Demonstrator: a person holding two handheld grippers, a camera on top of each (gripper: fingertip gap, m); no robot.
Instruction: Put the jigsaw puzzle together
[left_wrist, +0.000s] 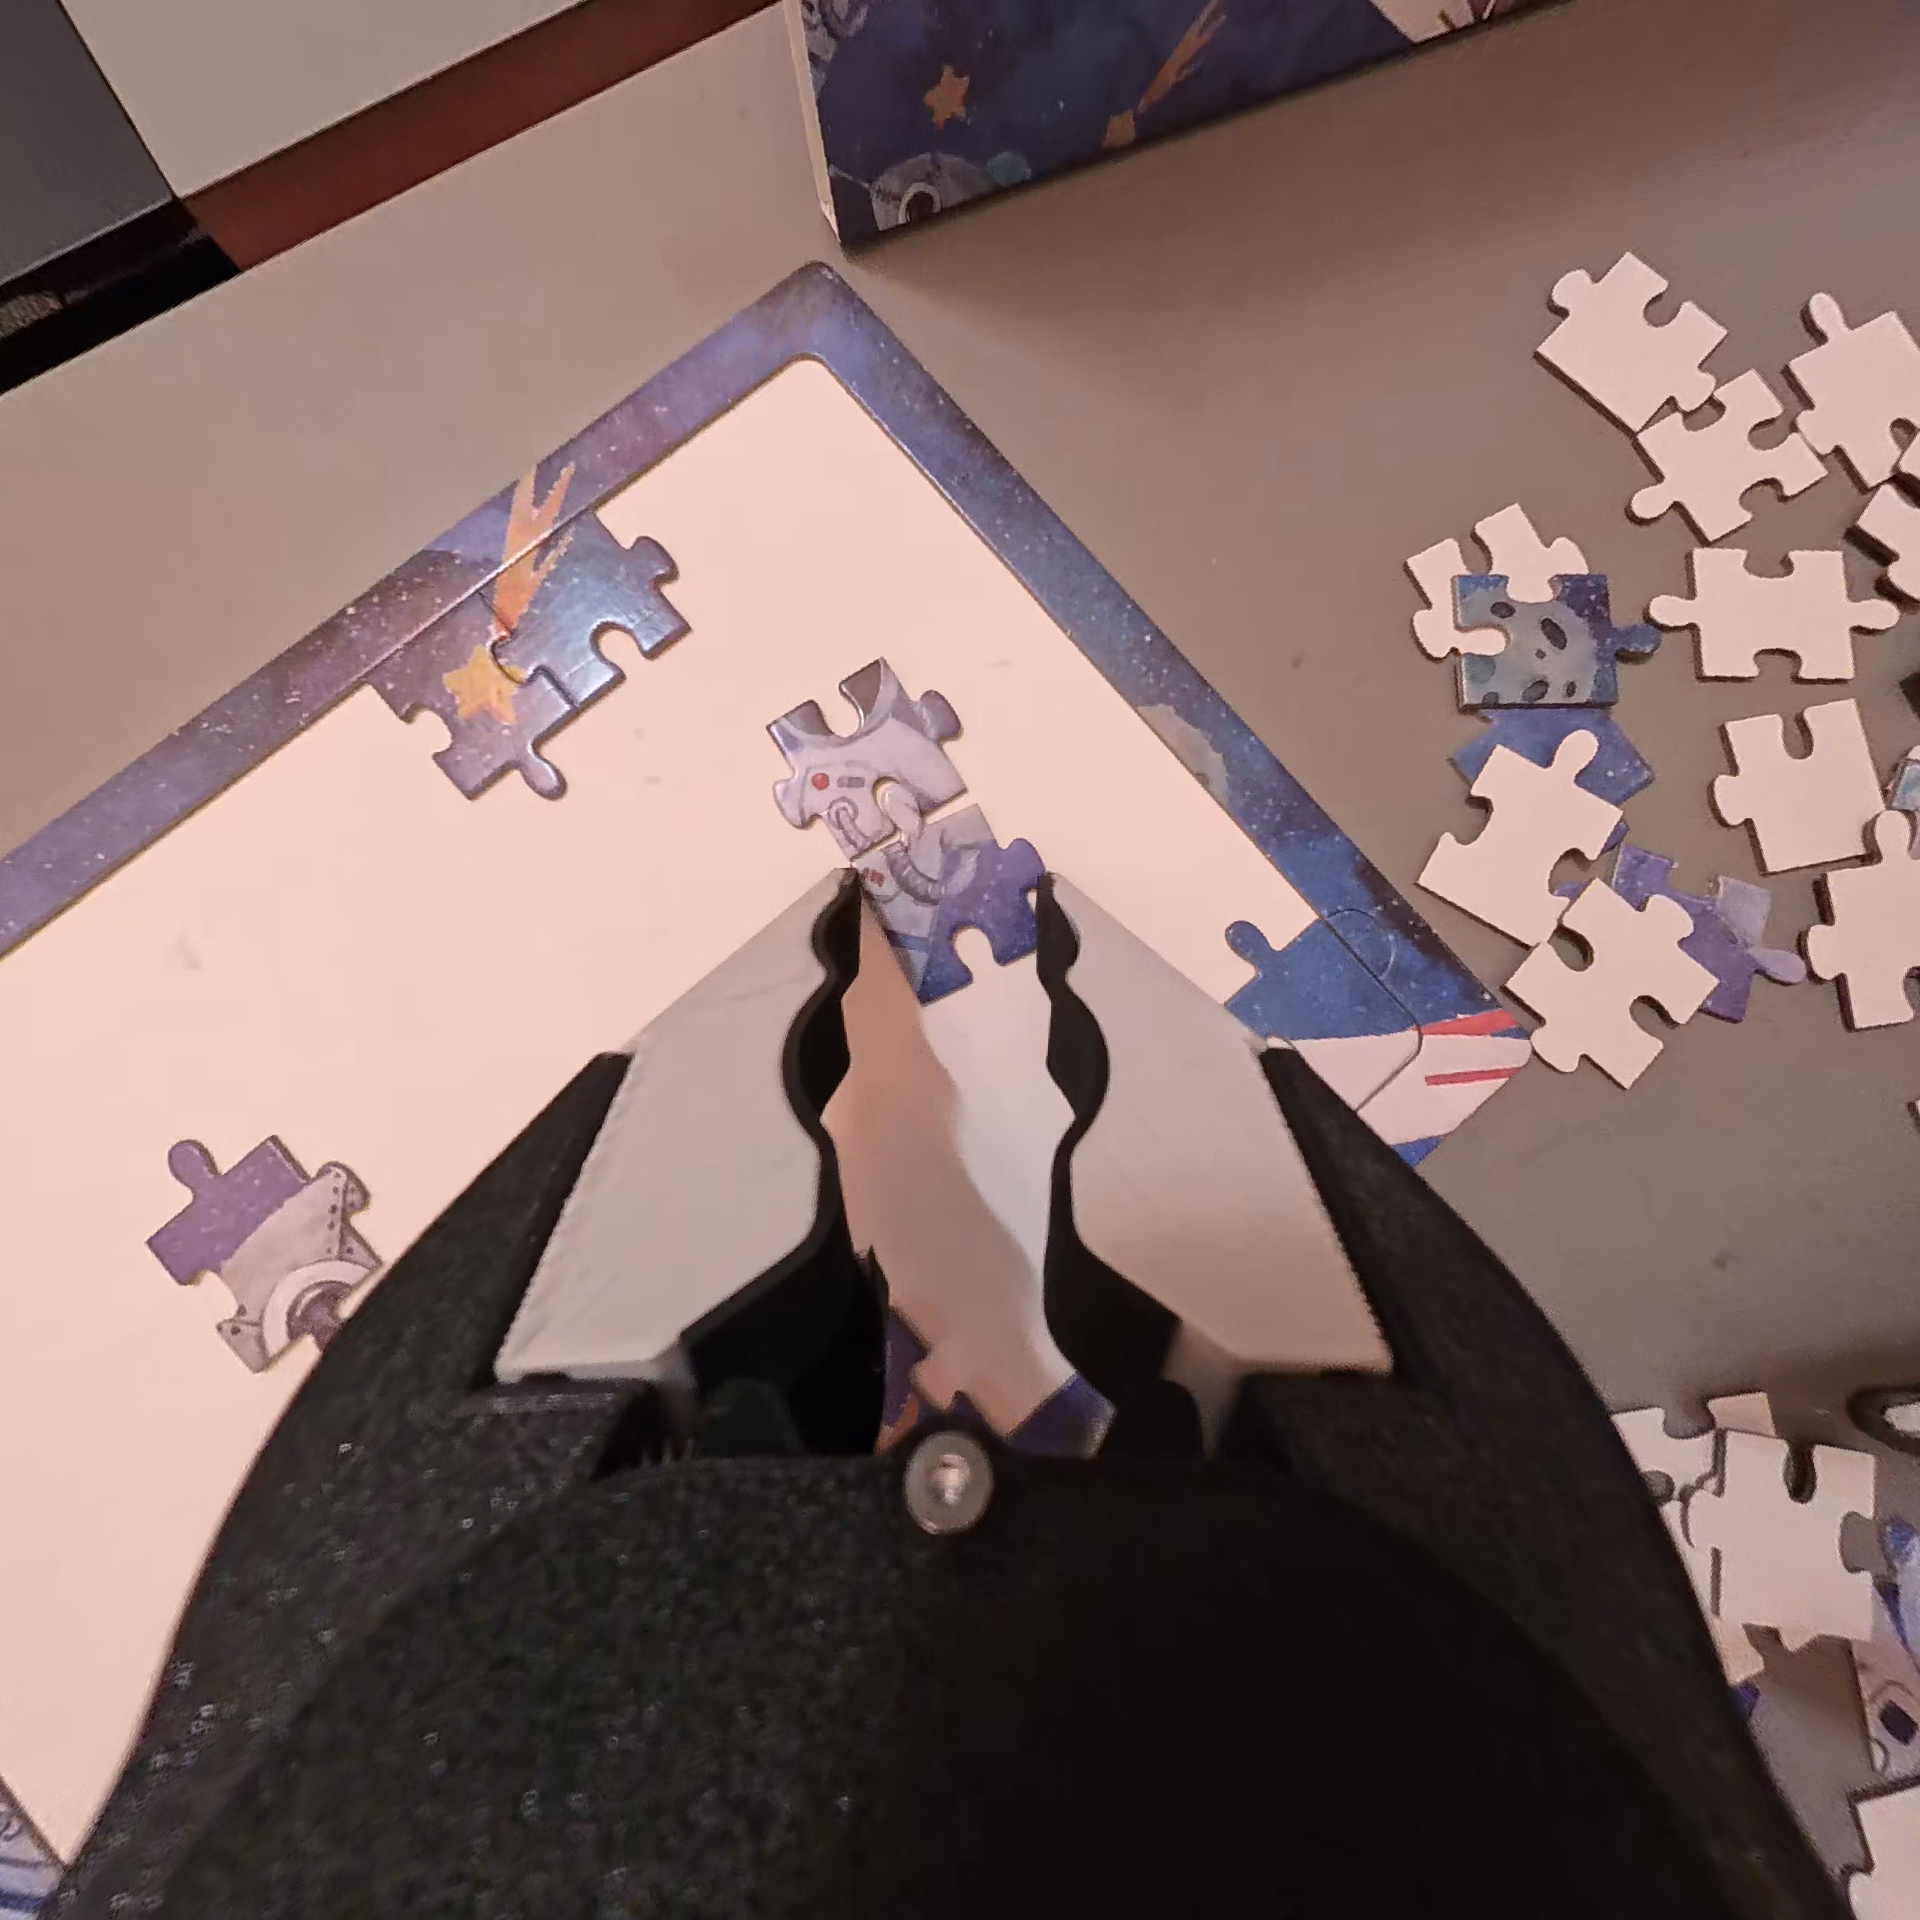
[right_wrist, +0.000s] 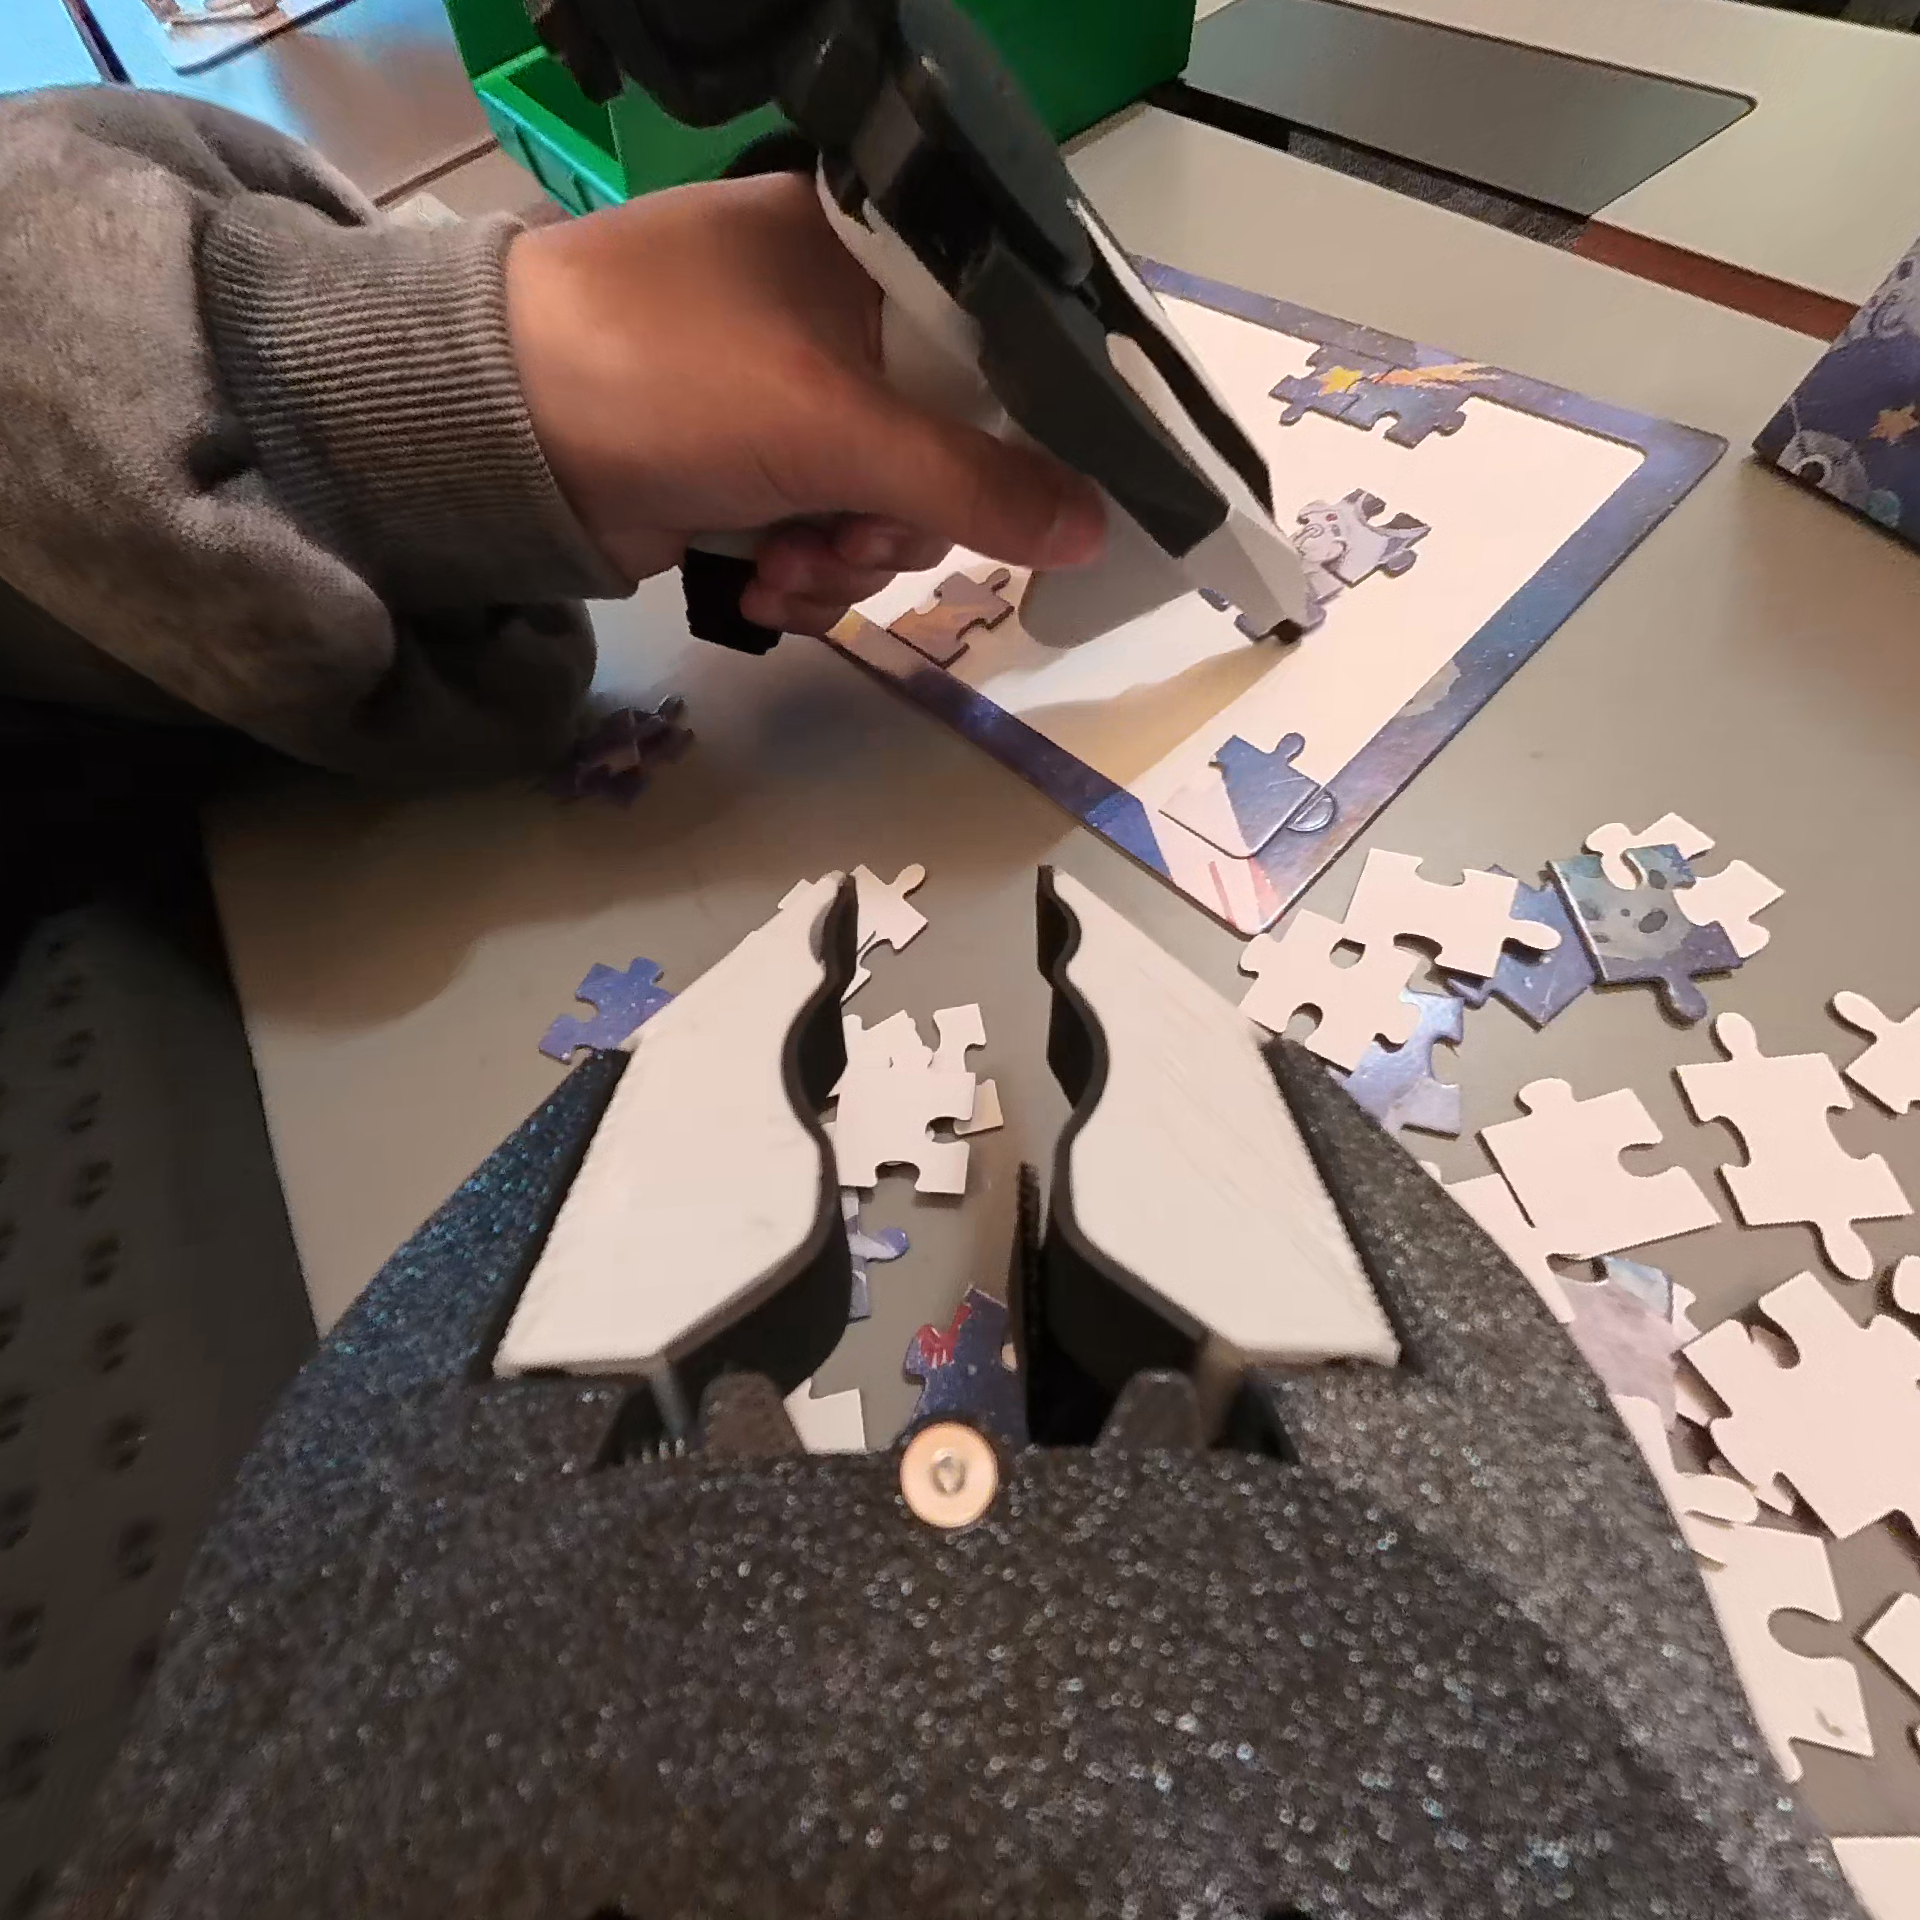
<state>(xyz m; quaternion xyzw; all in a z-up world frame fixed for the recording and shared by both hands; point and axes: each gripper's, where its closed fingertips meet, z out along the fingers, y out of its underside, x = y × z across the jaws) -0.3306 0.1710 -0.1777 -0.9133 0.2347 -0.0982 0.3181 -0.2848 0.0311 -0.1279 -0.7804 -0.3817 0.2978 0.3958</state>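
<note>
Left gripper (left_wrist: 948, 894) stood open, tips straddling astronaut piece (left_wrist: 951, 899) on puzzle tray (left_wrist: 1091, 582). Right gripper (right_wrist: 948, 894) open, empty, above loose pieces (right_wrist: 904, 1091).

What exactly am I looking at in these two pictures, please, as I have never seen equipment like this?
No robot arm is here: a person holds a two-finger gripper in each hand, and each gripper carries a camera looking forward along its fingers.

The left wrist view shows the left gripper open over a puzzle tray, its fingers on either side of a robot-picture piece without clamping it. That piece meets a second robot piece. A few more pieces sit along the tray's border.

The right wrist view shows the right gripper, open and empty, above loose puzzle pieces on the grey table, many face down. The person's hand with the other gripper appears farther off. A blue puzzle box stands behind the tray.
</note>
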